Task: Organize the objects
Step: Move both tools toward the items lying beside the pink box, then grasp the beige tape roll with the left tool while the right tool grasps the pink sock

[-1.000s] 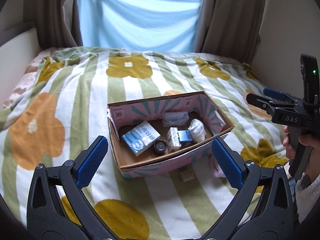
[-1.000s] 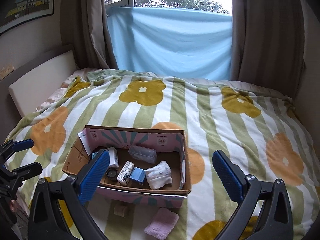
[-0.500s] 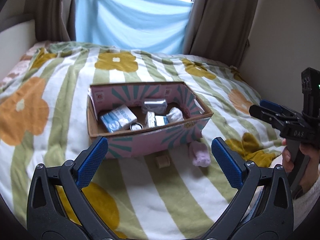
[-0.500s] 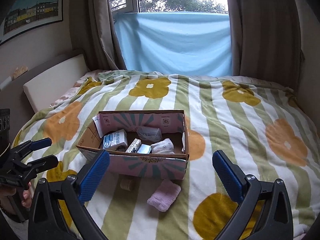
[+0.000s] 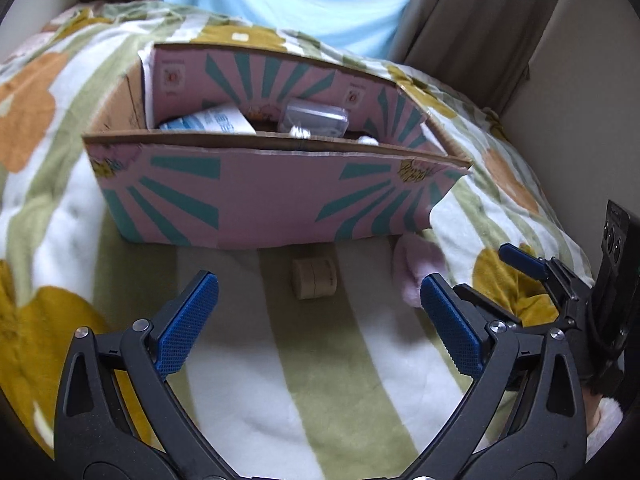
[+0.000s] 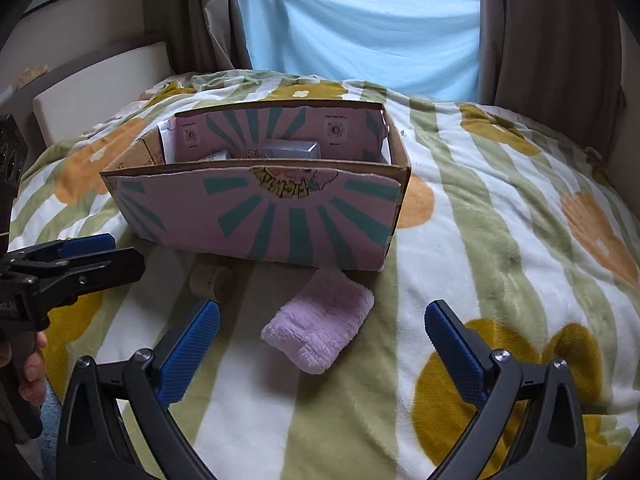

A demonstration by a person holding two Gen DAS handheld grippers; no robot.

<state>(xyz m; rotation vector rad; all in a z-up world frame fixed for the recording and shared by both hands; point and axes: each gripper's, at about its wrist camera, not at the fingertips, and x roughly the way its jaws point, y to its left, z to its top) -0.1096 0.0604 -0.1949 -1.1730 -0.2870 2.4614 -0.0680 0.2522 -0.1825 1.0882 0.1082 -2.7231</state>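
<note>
Floral bed blanket (image 6: 500, 216) carries the cardboard box (image 6: 256, 216); just before it lie a wooden roll (image 5: 314, 280) and pink cloth (image 6: 320, 328), so I hold left claw (image 5: 316, 320) and right claw (image 6: 320, 340) apart, empty.

Hardly any writing can be read. The blue-and-white packet (image 5: 208, 122) inside the cardboard box (image 5: 264, 196) carries print too blurred to make out. The small square stamps on the box's far wall (image 6: 336, 130) are likewise illegible.
</note>
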